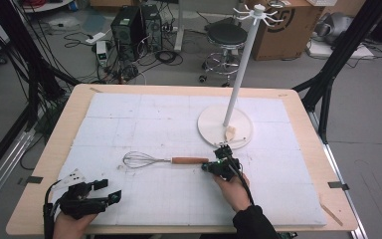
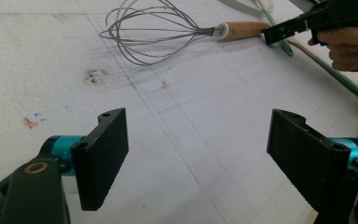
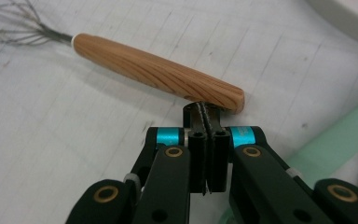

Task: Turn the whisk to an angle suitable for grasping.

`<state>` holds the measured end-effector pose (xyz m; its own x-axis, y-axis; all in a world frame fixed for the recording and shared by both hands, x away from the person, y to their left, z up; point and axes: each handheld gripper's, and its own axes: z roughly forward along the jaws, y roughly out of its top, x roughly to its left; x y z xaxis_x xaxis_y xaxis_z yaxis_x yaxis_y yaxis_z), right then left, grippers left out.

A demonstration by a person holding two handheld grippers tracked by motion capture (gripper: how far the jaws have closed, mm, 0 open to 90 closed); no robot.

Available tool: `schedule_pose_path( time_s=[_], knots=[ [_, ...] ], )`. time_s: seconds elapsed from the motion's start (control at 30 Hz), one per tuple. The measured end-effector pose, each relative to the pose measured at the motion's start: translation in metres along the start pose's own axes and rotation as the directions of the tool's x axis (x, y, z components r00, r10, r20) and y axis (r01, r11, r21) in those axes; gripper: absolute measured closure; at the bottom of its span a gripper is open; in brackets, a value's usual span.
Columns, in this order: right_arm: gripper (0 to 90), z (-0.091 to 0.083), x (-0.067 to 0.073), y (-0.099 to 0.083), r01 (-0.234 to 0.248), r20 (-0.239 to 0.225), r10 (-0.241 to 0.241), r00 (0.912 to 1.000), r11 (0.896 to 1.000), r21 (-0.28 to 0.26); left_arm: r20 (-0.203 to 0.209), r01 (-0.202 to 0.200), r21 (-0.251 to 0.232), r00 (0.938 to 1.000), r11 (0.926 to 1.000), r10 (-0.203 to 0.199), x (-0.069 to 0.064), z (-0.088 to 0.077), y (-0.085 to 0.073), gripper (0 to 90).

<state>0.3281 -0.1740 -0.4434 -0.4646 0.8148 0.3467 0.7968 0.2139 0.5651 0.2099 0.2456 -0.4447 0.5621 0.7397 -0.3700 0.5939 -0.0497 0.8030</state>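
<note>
Whisk (image 1: 164, 160) lies flat on the white mat (image 1: 129, 124), centre of the high view, wire end toward frame left, wooden handle (image 1: 190, 160) toward frame right.

Right gripper (image 1: 213, 167) sits just right of centre in the high view, held in the person's right hand (image 1: 234, 191). Its tips are at the butt end of the handle. In the right gripper view the jaws are pressed together with nothing between them, and their tips meet the underside of the handle's (image 3: 156, 72) rounded end, at frame centre. Touching or a hair short: cannot tell. Wire loops (image 3: 9, 25) show in the upper left corner of that view.

Left gripper (image 1: 107, 191) rests at the lower left of the high view, well apart from the whisk, in the person's left hand (image 1: 69, 224). In the left gripper view its two black pads (image 2: 105, 156) stand wide apart over bare mat, nothing between them. The whisk (image 2: 163, 30) lies across the top of that view, with the right gripper (image 2: 272, 35) at the handle's end in the upper right.

White stand (image 1: 225, 127), round base and tall pole with hooks on top, is at the upper right of the mat, just beyond the right gripper. A small pale piece (image 1: 230, 133) lies on the base.
</note>
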Motion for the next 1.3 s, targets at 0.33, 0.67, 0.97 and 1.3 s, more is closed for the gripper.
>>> schedule_pose_path(
  time_s=[0.33,0.67,0.97,1.3],
  knots=[
    [89.5,0.003,-0.002,0.006,-0.01,0.012,0.011,0.9999,1.0,-0.009,0.003,-0.005,0.002,1.0,1.0,0.005,0.0,0.0,0.0,21.2],
    [89.7,-0.011,-0.029,0.018,-0.097,0.02,0.098,0.995,0.994,-0.044,-0.018,0.005,-0.003,0.9998,1.0,-0.005,0.001,-0.009,-0.005,21.2],
    [89.7,0.006,-0.032,0.02,-0.165,-0.045,0.164,0.9855,0.986,-0.021,-0.018,0.012,-0.003,0.9998,0.9999,-0.012,0.0,-0.013,-0.008,21.2],
    [89.7,0.022,-0.013,0.027,-0.123,-0.087,0.122,0.9887,0.992,0.0,-0.011,0.004,0.007,0.9999,1.0,-0.004,-0.001,-0.011,-0.008,21.2]
  ],
)
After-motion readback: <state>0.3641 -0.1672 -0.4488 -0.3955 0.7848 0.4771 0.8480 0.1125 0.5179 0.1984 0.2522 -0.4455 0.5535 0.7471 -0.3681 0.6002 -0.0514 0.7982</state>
